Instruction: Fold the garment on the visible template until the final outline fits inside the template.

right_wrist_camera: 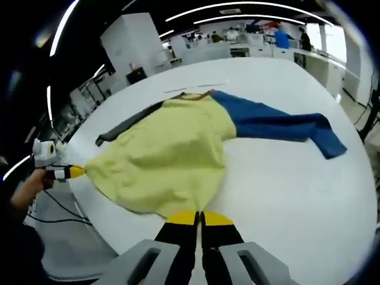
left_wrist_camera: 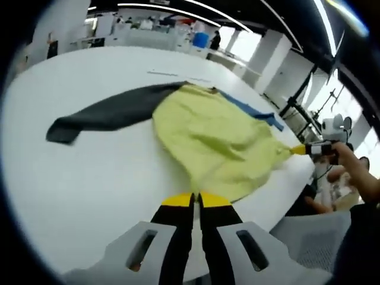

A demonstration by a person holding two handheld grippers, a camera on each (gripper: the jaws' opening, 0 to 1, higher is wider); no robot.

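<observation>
While both tongs (left_wrist_camera: pixel 196 200) (right_wrist_camera: pixel 200 218) pinch the yellow cotton garment's (right_wrist_camera: pixel 166 154) hem at the surface's (right_wrist_camera: pixel 285 190) near edge, its long axis runs away toward the far edge.

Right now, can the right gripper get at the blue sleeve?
Probably yes, once it lets go: the right gripper is shut on the hem of the yellow shirt. The blue sleeve lies spread on the white table beyond, with nothing over it.

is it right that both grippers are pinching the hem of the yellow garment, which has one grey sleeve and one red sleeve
Not quite: the second sleeve is blue, not red, as the right gripper view shows. The rest stands: both grippers pinch the yellow garment at its hem, and the other sleeve is grey.
</observation>
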